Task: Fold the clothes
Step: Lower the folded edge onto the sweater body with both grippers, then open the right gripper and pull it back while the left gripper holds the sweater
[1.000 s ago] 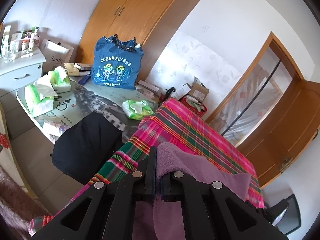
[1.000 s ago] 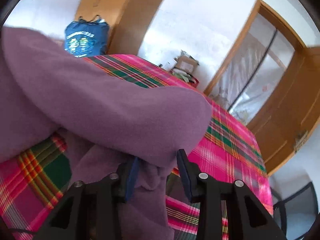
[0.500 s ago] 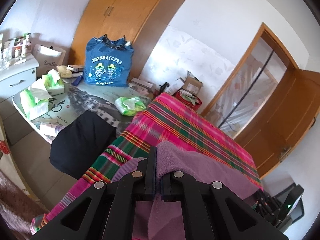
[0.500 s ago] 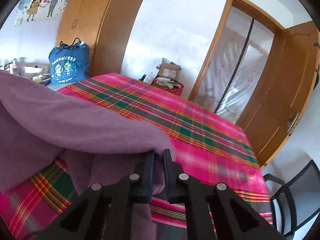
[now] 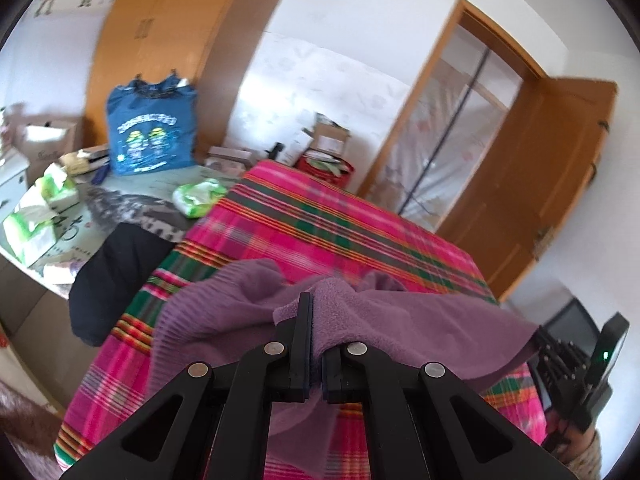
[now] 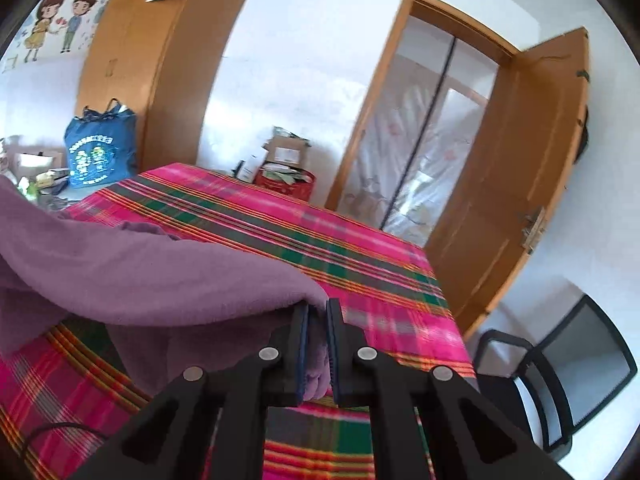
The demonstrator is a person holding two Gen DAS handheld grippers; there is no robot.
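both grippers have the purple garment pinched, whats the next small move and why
Probably draw the two grippers apart to stretch the held edge. The left gripper and right gripper are each shut on the purple garment, which sags bunched between them above the plaid cloth.

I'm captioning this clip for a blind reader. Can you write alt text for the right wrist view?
The right claw is shut on an edge of a purple garment, lifting it above a pink and green plaid cloth that covers a table. Behind are a wooden wardrobe, a blue bag and an open wooden door.
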